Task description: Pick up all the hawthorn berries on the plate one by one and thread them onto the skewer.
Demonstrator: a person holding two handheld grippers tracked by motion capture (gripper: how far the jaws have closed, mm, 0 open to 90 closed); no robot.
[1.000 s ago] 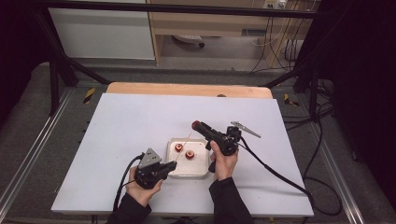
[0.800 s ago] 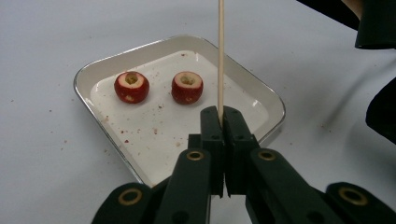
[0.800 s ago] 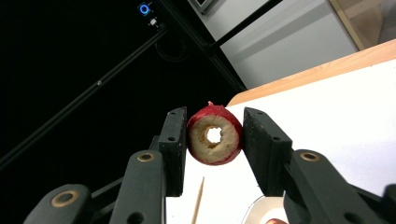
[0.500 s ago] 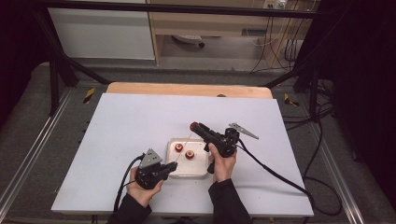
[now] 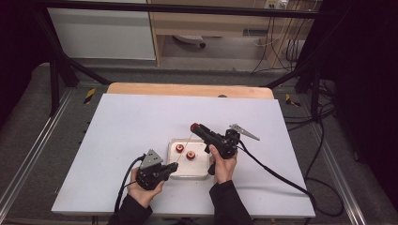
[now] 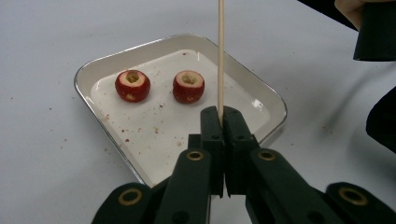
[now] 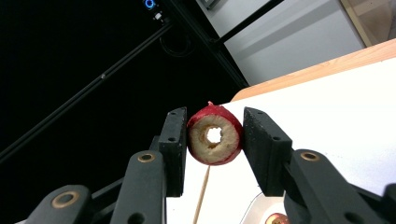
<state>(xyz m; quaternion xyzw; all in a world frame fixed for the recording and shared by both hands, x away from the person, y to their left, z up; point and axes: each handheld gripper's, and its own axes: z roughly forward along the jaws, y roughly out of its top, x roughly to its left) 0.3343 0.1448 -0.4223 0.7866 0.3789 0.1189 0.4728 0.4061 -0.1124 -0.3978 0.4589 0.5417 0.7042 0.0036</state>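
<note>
Since the earlier frames almost nothing has moved: both hands keep their places, and only the right gripper (image 5: 196, 128) seems to have shifted very slightly over the tray. The step in hand appears to be threading cored fruit pieces onto a wooden skewer (image 6: 221, 56). The left gripper (image 6: 221, 114) is closed tight on the lower end of this skewer and holds it rising up and away over the white tray (image 6: 93, 70). The right gripper has its jaws partly closed on a red cored fruit ring (image 7: 215, 135), pressing it from both sides, held above the table (image 5: 131, 117) beyond the tray. In the right gripper view the skewer passes just below the ring, not yet through its hole. The next move probably calls for lining the hole with the skewer's tip and sliding the ring on. Two more cored fruit pieces (image 6: 132, 86) wait in the tray, as before.
</note>
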